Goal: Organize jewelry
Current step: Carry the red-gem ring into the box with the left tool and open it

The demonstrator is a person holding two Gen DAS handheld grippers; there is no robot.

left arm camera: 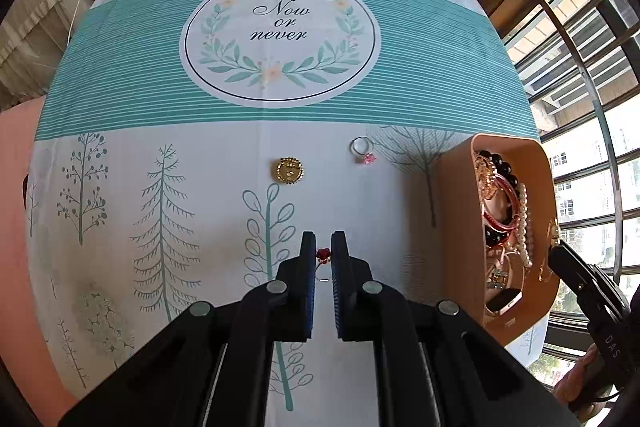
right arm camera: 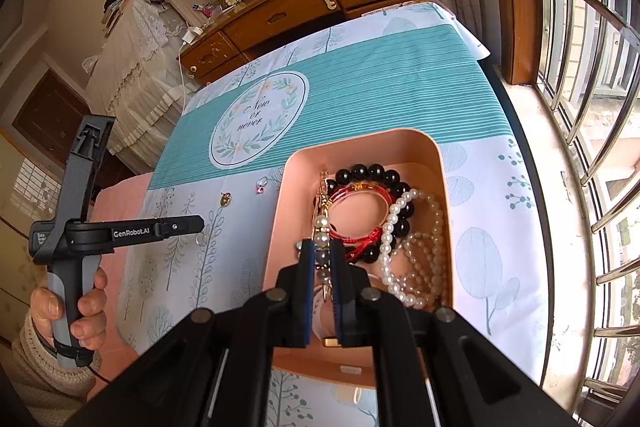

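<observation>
My left gripper is shut on a thin ring with a red stone, held just above the tablecloth. A gold round brooch and a silver ring with a pink stone lie on the cloth beyond it. A peach box to the right holds black beads, pearls and red bangles. My right gripper hangs over the box, its jaws close around a pearl and gold piece. The left gripper also shows in the right wrist view.
The table carries a teal and white cloth with a "Now or never" wreath. A wooden dresser stands behind the table. A barred window runs along the right side. A pink surface lies at the left edge.
</observation>
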